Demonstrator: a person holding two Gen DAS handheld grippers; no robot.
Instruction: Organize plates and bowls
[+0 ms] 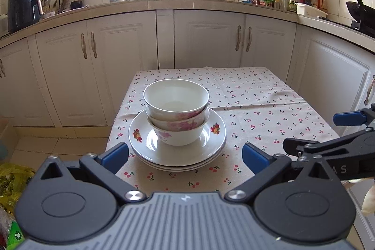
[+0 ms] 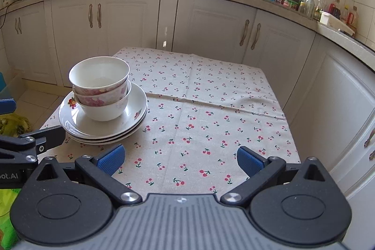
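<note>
A sunlit kitchen with cream cabinets (image 1: 112, 62) curving round a small table under a cherry-print cloth (image 2: 211, 123); at the table's left edge sits a stack of plates (image 1: 177, 156) with three nested bowls (image 1: 176, 109) on top, apparently gathered into one tidy pile so the tidying looks finished; the left gripper (image 1: 185, 156) hangs just short of that stack, jaws spread wide and holding nothing; further right, over bare cloth and well apart from the dishes, the right gripper (image 2: 180, 158) is likewise spread and empty.
</note>
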